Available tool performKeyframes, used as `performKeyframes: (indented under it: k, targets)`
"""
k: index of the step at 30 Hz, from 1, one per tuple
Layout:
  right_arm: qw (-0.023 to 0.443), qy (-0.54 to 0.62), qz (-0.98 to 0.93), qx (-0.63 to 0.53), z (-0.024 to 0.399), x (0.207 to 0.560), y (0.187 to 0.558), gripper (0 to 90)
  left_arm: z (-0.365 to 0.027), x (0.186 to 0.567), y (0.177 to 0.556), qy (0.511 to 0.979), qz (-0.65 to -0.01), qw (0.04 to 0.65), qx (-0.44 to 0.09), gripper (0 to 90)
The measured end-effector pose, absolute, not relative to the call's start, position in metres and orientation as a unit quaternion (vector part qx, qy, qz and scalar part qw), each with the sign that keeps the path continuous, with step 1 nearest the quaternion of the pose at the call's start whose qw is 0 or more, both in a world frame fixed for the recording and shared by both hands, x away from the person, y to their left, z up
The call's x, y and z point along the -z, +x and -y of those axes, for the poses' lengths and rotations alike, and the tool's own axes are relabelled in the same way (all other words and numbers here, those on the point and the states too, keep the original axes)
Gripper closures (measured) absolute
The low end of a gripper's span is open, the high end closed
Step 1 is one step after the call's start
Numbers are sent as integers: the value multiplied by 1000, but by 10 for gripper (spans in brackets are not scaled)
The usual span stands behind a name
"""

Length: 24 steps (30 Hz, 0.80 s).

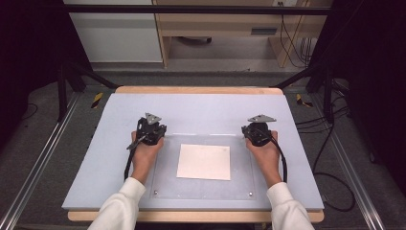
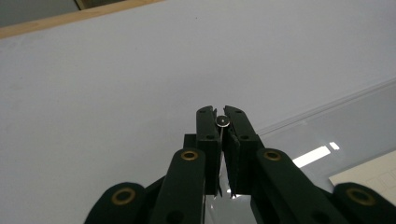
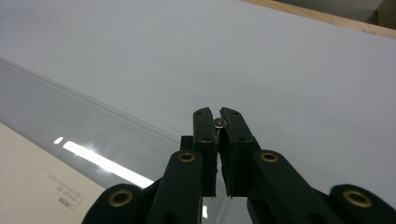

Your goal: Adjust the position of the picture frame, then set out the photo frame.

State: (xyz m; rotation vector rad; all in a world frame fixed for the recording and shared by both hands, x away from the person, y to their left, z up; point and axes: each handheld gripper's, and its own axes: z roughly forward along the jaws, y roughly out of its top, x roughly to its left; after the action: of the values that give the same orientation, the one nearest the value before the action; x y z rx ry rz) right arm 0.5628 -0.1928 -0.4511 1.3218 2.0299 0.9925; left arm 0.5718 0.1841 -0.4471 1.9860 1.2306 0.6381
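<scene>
**Desk:** What's on the worktop (image 1: 201,106)?

**Me:** A pale blue-grey mat covers it. A clear sheet (image 1: 165,184) lies flat near my edge, with a small bolt (image 1: 155,193) at each of its two near corners. A white paper (image 1: 204,162) sits square in the middle of that sheet, between my hands and apart from both.

**Desk:** Where are you?

**Me:** My left hand (image 1: 143,154) holds the left gripper (image 2: 220,122) at the sheet's far left corner. My right hand (image 1: 264,152) holds the right gripper (image 3: 218,122) at the far right corner. White sleeves, wrists low over the sheet.

**Desk:** And the fingers?

**Me:** On the left, the fingers (image 2: 208,135) are drawn all but together, with only a slit between them. A small round stud (image 2: 223,122) shows in that slit at the tips. On the right it's the same: fingers (image 3: 204,135) nearly closed, and a small rounded metal head (image 3: 218,123) at the tips.

**Desk:** Are you gripping them?

**Me:** I cannot tell whether the tips pinch them or just frame them.

**Desk:** Anything else close by?

**Me:** The sheet's far edge runs just beside each gripper, and a corner of the paper shows low in both gripper views.
</scene>
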Motion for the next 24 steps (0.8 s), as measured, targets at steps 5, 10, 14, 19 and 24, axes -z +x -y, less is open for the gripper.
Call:
performKeyframes:
  k: [5, 10, 14, 19, 24]
  targets:
    - [237, 495, -761, -347, 192, 445, 569, 858, -185, 441, 579, 784, -473, 334, -223, 846]
    - [215, 494, -778, -323, 192, 439, 576, 857, -185, 438, 585, 795, -471, 320, -210, 847]
    - [196, 496, -790, -303, 191, 434, 582, 857, -185, 433, 592, 804, -473, 305, -193, 847]
    - [172, 496, -802, -285, 191, 429, 590, 855, -183, 431, 599, 806, -479, 296, -184, 848]
    - [157, 501, -803, -282, 192, 427, 597, 854, -186, 430, 604, 810, -477, 294, -172, 848]
